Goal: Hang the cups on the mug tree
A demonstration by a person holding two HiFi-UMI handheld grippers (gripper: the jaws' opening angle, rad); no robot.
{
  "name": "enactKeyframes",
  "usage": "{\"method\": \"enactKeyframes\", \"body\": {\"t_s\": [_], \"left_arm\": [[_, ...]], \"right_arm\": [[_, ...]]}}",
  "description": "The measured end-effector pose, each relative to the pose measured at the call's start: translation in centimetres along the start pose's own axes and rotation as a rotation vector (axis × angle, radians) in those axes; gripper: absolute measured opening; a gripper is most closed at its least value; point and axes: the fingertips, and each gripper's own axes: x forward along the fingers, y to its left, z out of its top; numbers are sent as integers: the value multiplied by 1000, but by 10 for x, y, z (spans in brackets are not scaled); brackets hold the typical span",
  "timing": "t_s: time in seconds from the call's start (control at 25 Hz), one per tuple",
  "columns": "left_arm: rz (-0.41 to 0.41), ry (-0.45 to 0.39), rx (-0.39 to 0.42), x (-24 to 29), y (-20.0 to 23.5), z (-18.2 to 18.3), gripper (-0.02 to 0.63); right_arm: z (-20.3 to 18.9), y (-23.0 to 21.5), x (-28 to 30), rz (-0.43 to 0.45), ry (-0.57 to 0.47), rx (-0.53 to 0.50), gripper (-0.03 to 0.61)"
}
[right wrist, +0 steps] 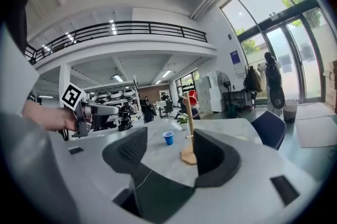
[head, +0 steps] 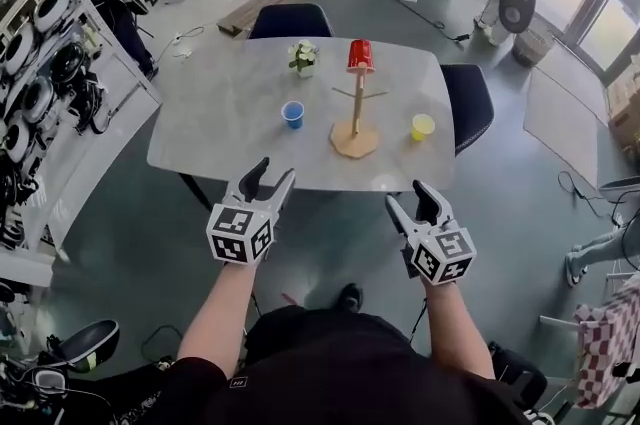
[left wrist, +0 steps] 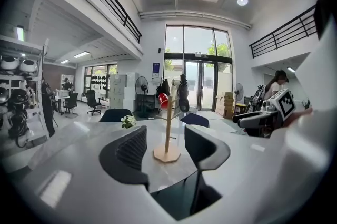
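Note:
A wooden mug tree [head: 356, 118] stands on the grey table [head: 220, 113], with a red cup [head: 360, 55] hung upside down at its top. A blue cup [head: 292, 114] sits upright to the tree's left and a yellow cup [head: 423, 127] to its right. My left gripper [head: 270, 175] and right gripper [head: 408, 194] hover side by side at the table's near edge, both open and empty. The left gripper view looks between its jaws [left wrist: 166, 136] at the tree [left wrist: 167, 128]. The right gripper [right wrist: 169, 146] points toward the blue cup [right wrist: 168, 137] and the tree [right wrist: 188, 128].
A small potted plant [head: 303, 58] stands at the table's far side. Dark chairs are at the far edge [head: 290, 20] and the right end [head: 468, 103]. Racks of equipment [head: 40, 73] line the left wall.

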Motion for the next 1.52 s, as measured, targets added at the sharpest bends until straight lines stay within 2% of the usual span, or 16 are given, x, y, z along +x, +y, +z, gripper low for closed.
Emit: {"method": "enactKeyframes", "body": {"t_s": [0.2,0.36,0.6,0.72,0.88,1.0,1.24,1.52], "left_arm": [[22,15,-11,32,11,2,232],[7,19,-35,60,29,0,232],[-72,27,-65,101,60,8,230],[-125,21,-43,129,63,8,230],[-172,17,-77,157,63,3,225],[-199,27,-72,176,54,0,222],[-166,58,-103,196,46,-18,212],[-154,89,-125,218,28,-33,205]], "right_arm": [[-1,-30,22,4,17,7,242],[-5,-58,44,-51,40,20,242],[6,-79,79,-151,64,25,245],[4,-100,95,-197,63,29,246],[-4,-124,111,-248,67,25,264],[-8,-148,121,-263,56,28,276],[-37,-186,138,-248,63,68,331],[-92,-251,139,-317,96,140,348]]}}
